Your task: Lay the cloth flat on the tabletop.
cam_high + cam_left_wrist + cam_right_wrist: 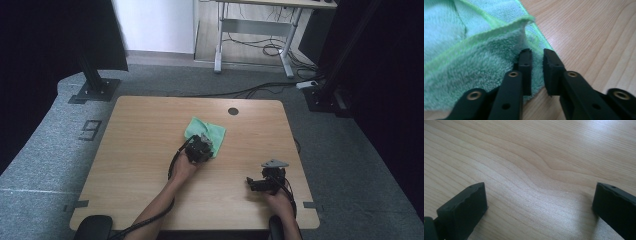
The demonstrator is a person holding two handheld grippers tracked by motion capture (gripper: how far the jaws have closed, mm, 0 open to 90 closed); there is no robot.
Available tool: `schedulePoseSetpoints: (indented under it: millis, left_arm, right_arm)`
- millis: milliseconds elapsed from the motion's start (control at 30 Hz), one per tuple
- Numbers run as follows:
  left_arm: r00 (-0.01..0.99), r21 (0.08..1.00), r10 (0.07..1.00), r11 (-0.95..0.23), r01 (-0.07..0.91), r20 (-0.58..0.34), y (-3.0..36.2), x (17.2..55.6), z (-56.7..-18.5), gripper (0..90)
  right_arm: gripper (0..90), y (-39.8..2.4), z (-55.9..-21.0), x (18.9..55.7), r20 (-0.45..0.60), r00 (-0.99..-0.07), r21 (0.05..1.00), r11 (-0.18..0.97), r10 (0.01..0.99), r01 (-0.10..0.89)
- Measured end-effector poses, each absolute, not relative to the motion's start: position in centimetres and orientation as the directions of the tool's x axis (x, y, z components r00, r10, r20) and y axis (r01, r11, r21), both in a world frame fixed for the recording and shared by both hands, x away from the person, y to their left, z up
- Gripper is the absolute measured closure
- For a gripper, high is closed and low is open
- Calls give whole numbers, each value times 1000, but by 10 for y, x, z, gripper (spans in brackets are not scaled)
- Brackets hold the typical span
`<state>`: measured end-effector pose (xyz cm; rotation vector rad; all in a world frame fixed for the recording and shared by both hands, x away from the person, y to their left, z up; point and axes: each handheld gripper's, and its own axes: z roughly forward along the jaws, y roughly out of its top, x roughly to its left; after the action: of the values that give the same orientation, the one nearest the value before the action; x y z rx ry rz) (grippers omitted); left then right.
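Green cloth (pixel 206 134) lying a bit rumpled near the middle of the wooden table (pixel 145 150), one edge folded up. Left gripper (pixel 537 65) right on its near corner, jaws nearly together with a thin bit of the cloth's edge pinched between them, no real gap left. Right gripper (pixel 539 205) well off to the side over bare wood, jaws spread wide, holding nothing.

A light wooden table (pixel 150 150) with a round hole (pixel 233 111) near its far edge stands on grey carpet (pixel 45 150). Behind it stands a white wall (pixel 155 25) and a grey desk frame (pixel 255 30) with black cables (pixel 265 50) on the floor.
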<state>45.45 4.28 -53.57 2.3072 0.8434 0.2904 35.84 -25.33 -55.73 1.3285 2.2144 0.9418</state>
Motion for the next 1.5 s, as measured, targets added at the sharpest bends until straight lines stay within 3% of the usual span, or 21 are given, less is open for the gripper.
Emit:
schedulePoseSetpoints:
  millis: [100, 267, 1033, 1300, 1367, 1500]
  left_arm:
    - [772, 646, 635, -580, 496, -23, 45, 454, -535, 856]
    - [788, 621, 615, -610, 492, -21, 53, 448, -532, 861]
    - [785, 607, 620, -626, 491, 4, 118, 401, -530, 767]
    - [767, 618, 642, -599, 510, -11, 145, 392, -530, 654]
    - [767, 619, 642, -600, 507, -5, 150, 388, -527, 530]
    - [736, 641, 677, -562, 523, -6, 159, 382, -517, 425]
  right_arm:
    - [0, -253, -557, 358, 10, -474, 716, 325, 880, 618]
    - [0, -253, -557, 358, 10, -475, 716, 325, 880, 618]
    - [0, -251, -557, 358, 12, -468, 716, 319, 884, 621]
    - [0, -248, -557, 358, 12, -470, 717, 320, 883, 620]
    - [0, -248, -557, 358, 11, -474, 716, 324, 881, 618]
    - [53, -248, -556, 358, 16, -483, 719, 326, 875, 613]
